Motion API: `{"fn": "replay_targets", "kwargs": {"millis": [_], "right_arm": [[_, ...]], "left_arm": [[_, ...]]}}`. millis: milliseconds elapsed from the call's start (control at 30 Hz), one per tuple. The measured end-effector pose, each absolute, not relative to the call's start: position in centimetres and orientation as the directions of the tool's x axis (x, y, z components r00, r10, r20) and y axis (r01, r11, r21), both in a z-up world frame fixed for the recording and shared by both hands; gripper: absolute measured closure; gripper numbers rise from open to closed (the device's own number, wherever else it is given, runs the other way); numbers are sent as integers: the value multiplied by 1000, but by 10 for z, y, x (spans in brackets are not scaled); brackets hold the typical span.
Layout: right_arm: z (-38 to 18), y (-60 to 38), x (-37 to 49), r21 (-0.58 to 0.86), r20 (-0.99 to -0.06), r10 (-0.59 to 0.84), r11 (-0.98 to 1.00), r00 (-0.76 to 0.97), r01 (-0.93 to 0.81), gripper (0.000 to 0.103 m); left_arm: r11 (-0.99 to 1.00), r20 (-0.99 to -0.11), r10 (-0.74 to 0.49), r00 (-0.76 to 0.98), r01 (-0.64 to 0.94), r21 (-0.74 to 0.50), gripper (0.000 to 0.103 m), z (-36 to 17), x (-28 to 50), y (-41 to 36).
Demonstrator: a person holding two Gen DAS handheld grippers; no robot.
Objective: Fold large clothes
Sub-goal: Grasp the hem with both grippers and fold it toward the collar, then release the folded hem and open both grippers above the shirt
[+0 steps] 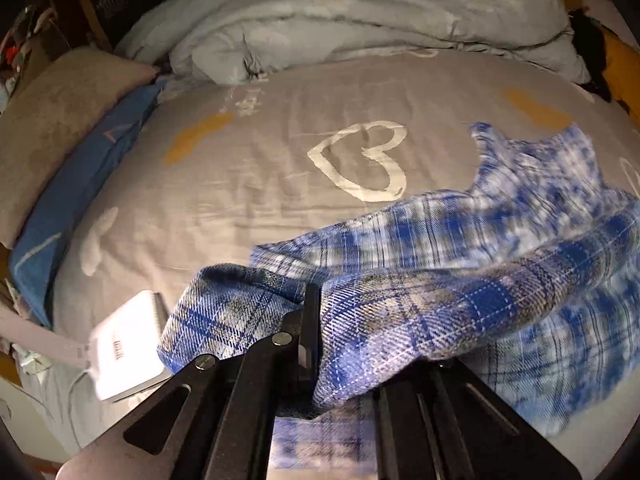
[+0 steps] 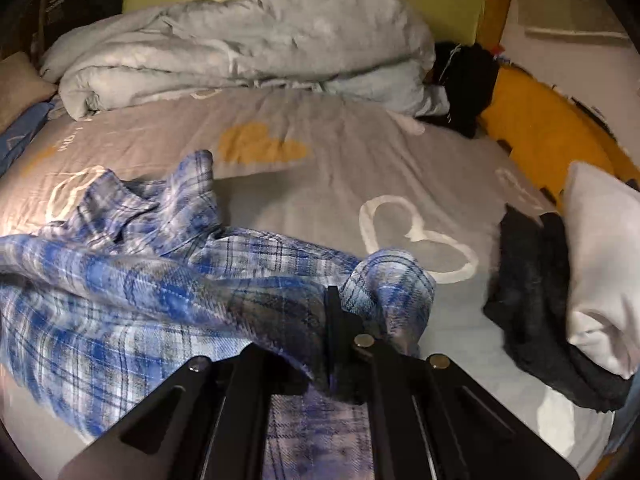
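Above the bed sheet [image 1: 248,152], both claws [image 1: 310,300] [image 2: 334,304] clench the plaid shirt [image 1: 460,264] stretched sideways between them.

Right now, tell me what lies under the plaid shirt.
Under the plaid shirt, pinched by both the left tool and right tool, lies the grey heart-print bedsheet. Anything beneath its bunched folds is hidden.

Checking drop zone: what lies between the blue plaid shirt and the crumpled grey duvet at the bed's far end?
Only bare grey heart-print bedsheet; nothing sits between the blue plaid flannel shirt and the crumpled grey duvet. Both wrist views show it.
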State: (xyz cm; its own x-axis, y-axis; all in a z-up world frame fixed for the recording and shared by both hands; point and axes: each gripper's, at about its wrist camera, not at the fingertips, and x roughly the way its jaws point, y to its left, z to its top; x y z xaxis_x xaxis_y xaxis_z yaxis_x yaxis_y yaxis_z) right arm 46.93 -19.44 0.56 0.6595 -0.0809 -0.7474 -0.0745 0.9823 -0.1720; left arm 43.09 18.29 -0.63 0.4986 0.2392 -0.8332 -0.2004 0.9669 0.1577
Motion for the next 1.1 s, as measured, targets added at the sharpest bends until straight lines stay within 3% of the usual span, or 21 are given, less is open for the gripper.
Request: {"fn": "replay_targets", "kwargs": {"millis": [233,267,333,367,400,467,500,600,767,1100], "right_arm": [[-10,-194,494,-155,-765,-64,984,641,-87,97],[-11,-195,493,-152,-768,-58,984,638,-93,96],[-7,-198,490,-129,-767,-43,988,640,-88,92],[-1,-199,486,-105,-763,-23,990,646,-89,77],[3,-200,486,-90,-758,-7,991,653,-94,45],[21,-204,473,-57,-693,17,995,721,-78,7],[29,-206,466,-56,-652,6,997,758,-56,3],[47,-208,452,-60,-615,10,996,789,-59,0],[57,-219,429,-2,-623,69,996,779,-90,0],[5,-211,427,42,-799,140,983,585,-177,0]], "left_arm": [[976,-797,214,565,-164,146,95,-14,445,183],[976,-786,212,581,-172,137,87,-11,441,183],[977,-764,204,612,-178,118,54,1,434,182],[977,-737,206,644,-177,118,27,10,427,181],[973,-704,224,674,-188,130,15,19,422,179],[971,-645,239,726,-198,137,14,37,410,177],[975,-633,222,742,-186,123,12,44,405,177],[984,-608,166,777,-166,56,4,62,388,181],[992,-607,104,788,-124,8,1,76,364,179],[999,-765,-16,644,-24,-41,1,29,362,154]]}}
